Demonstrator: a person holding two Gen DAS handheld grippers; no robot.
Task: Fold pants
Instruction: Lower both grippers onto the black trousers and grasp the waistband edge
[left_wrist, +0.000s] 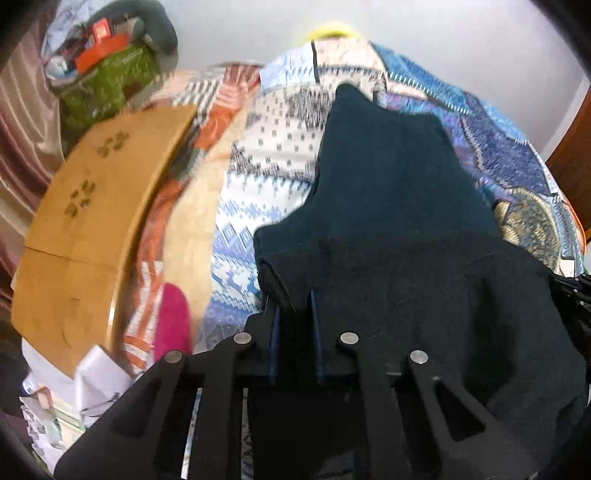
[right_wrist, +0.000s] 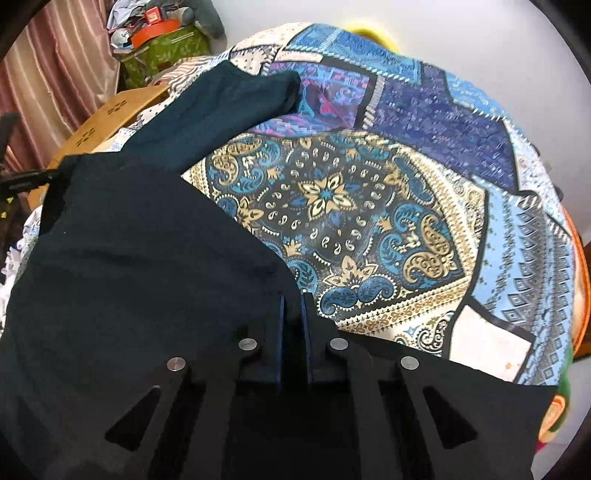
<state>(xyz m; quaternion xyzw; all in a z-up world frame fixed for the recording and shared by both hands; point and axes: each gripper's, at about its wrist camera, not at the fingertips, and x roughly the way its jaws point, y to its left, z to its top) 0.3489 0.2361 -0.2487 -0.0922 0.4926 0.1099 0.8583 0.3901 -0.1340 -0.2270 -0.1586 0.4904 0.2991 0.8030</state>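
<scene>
Dark teal pants (left_wrist: 399, 192) lie on a patterned bedspread, legs stretching away from me. My left gripper (left_wrist: 293, 295) is shut on the near left edge of the pants, the cloth pinched between its blue pads. In the right wrist view the pants (right_wrist: 140, 251) fill the left side, one leg (right_wrist: 229, 103) reaching toward the far left. My right gripper (right_wrist: 292, 299) is shut on the near right edge of the pants. The left gripper's black frame (right_wrist: 26, 177) shows at the left edge of the right wrist view.
The blue patchwork bedspread (right_wrist: 369, 206) covers the bed. A brown cardboard box (left_wrist: 92, 221) stands at the left, with a pink item (left_wrist: 171, 317) near it. A green box with an orange lid (left_wrist: 107, 74) stands at the far left by a curtain.
</scene>
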